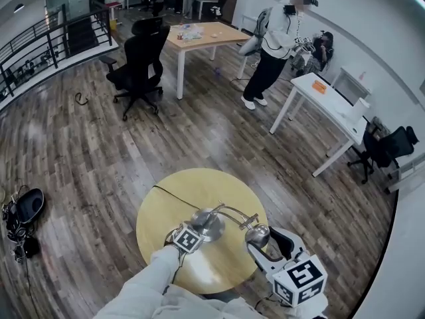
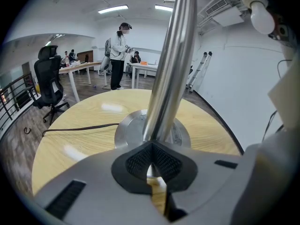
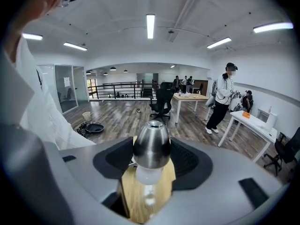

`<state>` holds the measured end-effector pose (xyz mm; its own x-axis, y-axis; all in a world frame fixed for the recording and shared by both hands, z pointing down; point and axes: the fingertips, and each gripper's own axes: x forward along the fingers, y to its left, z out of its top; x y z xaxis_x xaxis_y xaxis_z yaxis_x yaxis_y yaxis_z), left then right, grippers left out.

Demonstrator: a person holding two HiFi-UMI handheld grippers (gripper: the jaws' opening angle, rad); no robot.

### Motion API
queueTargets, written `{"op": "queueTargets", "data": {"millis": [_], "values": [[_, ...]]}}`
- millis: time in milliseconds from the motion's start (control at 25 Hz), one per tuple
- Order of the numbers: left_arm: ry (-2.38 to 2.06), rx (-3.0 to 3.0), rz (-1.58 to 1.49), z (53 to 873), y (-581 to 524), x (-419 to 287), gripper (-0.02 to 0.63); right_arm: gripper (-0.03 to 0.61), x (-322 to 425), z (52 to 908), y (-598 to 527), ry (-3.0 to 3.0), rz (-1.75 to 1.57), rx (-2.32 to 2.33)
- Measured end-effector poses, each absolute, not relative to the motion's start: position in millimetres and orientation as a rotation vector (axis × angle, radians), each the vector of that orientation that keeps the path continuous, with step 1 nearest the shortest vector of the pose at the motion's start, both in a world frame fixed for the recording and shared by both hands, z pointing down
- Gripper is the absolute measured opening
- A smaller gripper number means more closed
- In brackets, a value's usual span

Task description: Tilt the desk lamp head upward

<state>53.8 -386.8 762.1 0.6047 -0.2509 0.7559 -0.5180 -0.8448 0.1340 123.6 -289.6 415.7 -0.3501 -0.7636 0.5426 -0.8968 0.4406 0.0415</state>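
— Where is the lamp head?
— Over the round table; the right gripper closes its jaws on it, bulb facing back.
— And the left gripper?
— Jaws nearly together; tips at the foot of the stem, on the base.

There are 1 desk lamp, 1 round table, 2 grippers and 2 black office chairs in view.

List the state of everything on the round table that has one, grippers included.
right gripper: shut on the lamp head.
left gripper: jaws together, tips at the foot of the lamp stem.
lamp head: bulb end facing down, not yet tilted up.
bulb: looks unlit.
cord: lying loose on the table.
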Motion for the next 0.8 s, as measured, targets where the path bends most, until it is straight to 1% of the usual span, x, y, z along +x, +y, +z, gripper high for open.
{"op": "queueTargets", "data": {"millis": [280,800], "values": [[-0.605,2.517,1.097,762.8,-387.4,51.2,-0.002,0.247,104.5,392.5,-316.9,-2.186,0.329,1.34],[-0.556,2.542,1.128,760.6,-384.7,53.9,-0.002,0.249,85.3,369.0,-369.8,-2.102,0.429,1.141]]}}
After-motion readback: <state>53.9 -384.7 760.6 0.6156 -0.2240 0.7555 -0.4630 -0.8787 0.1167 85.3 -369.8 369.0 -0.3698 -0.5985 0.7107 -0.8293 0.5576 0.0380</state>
